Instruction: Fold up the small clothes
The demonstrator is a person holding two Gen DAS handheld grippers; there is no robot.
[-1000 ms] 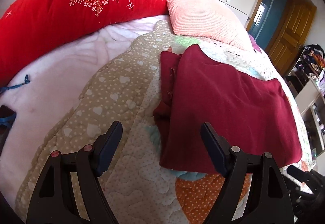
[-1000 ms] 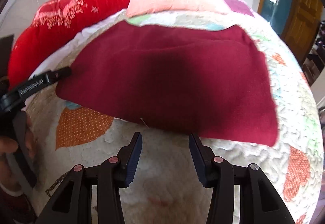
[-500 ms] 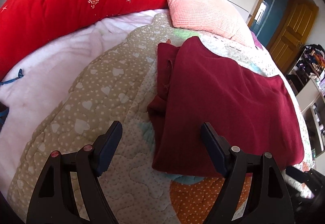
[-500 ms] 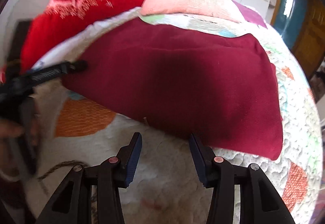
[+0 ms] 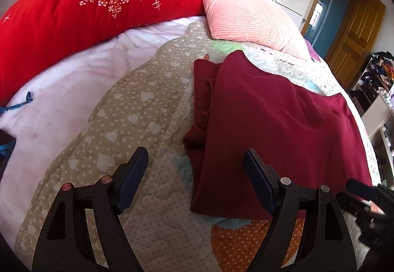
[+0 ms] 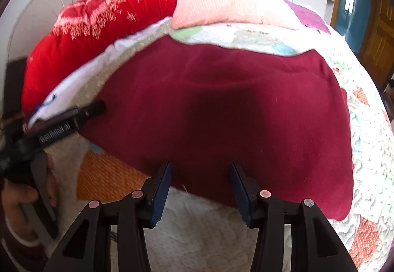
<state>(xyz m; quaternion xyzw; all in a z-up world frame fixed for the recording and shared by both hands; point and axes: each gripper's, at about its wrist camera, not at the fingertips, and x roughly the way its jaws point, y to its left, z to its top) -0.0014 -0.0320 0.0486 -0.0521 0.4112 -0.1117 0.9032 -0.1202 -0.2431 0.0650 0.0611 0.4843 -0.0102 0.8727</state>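
- Left claw point(image 5: 195, 179), in the left wrist view, stands wide open with nothing between its two dark fingers; it points down at the quilt point(image 5: 138, 109) on the bed.
- Ahead of it and a little toward its right finger lies the maroon garment point(image 5: 275, 134), spread flat on the quilt. Its left edge, where a narrower layer shows under the top one, runs away from me toward the pink pillow point(image 5: 246, 18), and its near left corner sits just beyond my right finger.
- At the far right of this view, the dark body of my right claw point(image 5: 364, 200) shows low beside the garment's near edge.
- Right claw point(image 6: 200, 184), in the right wrist view, is partly open and holds nothing; the fabric passes behind the fingertips, but I see no pads pressing on it.
- From here the maroon garment point(image 6: 234, 111) fills the middle, its long axis running side to side across my claw, its near hem directly ahead of the fingertips.
- My left claw point(image 6: 73, 119) comes in from the left, its tip at the garment's left edge, a hand point(image 6: 22, 193) gripping its handle.
- I judge the right claw is nearer the hem, so lifting that near edge and carrying it away toward the red cushion point(image 6: 98, 33) looks like the next fold.
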